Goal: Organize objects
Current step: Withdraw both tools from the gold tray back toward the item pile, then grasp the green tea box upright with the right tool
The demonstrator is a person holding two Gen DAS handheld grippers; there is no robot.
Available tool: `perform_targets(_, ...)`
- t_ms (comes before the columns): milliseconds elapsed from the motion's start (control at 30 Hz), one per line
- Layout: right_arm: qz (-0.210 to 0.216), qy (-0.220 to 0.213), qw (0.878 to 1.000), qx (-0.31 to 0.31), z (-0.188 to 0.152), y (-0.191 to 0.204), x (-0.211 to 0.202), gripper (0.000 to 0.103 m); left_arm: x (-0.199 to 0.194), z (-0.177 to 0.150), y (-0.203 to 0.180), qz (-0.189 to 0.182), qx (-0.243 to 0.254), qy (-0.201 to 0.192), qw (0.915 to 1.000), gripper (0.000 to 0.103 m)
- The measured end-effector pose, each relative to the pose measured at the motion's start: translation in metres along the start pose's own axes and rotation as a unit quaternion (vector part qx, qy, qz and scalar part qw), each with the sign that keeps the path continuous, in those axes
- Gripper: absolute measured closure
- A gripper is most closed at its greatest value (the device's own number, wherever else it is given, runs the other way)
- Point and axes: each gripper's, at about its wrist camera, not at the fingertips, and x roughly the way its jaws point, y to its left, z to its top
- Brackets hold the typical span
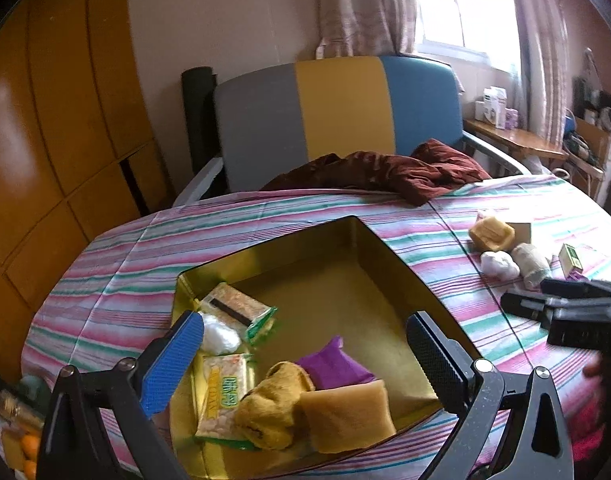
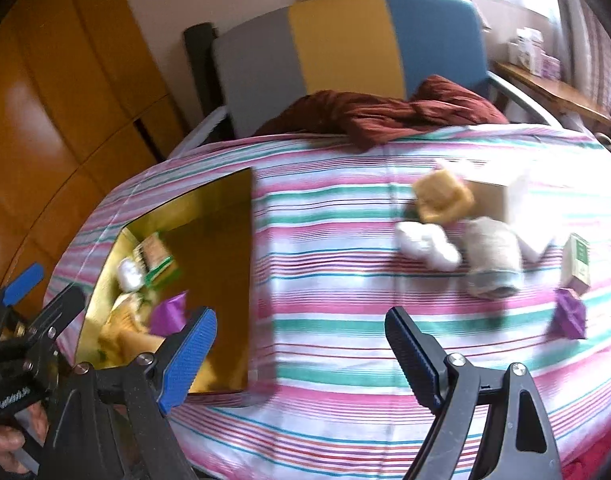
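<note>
Socks (image 2: 493,256) ahead, right of empty, wide-open right hand-held gripper (image 2: 301,344); tin (image 2: 225,240) left

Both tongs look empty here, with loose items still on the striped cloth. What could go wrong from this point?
1. The soft items sit bunched: closing on the grey rolled cloth may drag the white crumpled wad along.
2. The shallow gold metal tin is crowded at its near end, so drops there may pile up.

Walls: painted a plain pale cream (image 1: 225,20).
Wardrobe: glossy orange-brown panels (image 1: 57,100) are seen at left.
Chair: a grey, yellow and blue back (image 1: 337,108).
Window: bright daylight (image 1: 461,0) is framed by patterned curtains (image 1: 361,4).
Side shelf: wooden (image 1: 517,140), laden with boxes.
</note>
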Motion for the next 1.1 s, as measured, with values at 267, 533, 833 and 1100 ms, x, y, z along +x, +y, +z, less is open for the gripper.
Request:
perform_targets(267, -0.068, -0.01, 0.992, 0.108, 0.02, -0.096, -0.027, 0.015, 0.004, 0.01, -0.036, -0.054, 0.034, -0.004, 0.998, 0.001)
perform_targets(533, -0.148, -0.027, 0.97, 0.192, 0.038, -0.191, -0.051, 0.015, 0.012, 0.017, -0.068, -0.096, 0.056, 0.007, 0.9938, 0.001)
perform_targets(833, -0.161, -0.018, 0.947, 0.278, 0.033, -0.259, -0.034, 0.016, 0.028, 0.021, -0.104, -0.131, 0.083, 0.031, 0.9874, 0.001)
perform_targets(1100, -0.158, 0.05, 0.959, 0.23, 0.041, -0.258, 0.008, 0.035, 0.055, 0.025, -0.137, -0.165, 0.081, 0.074, 0.9801, 0.001)
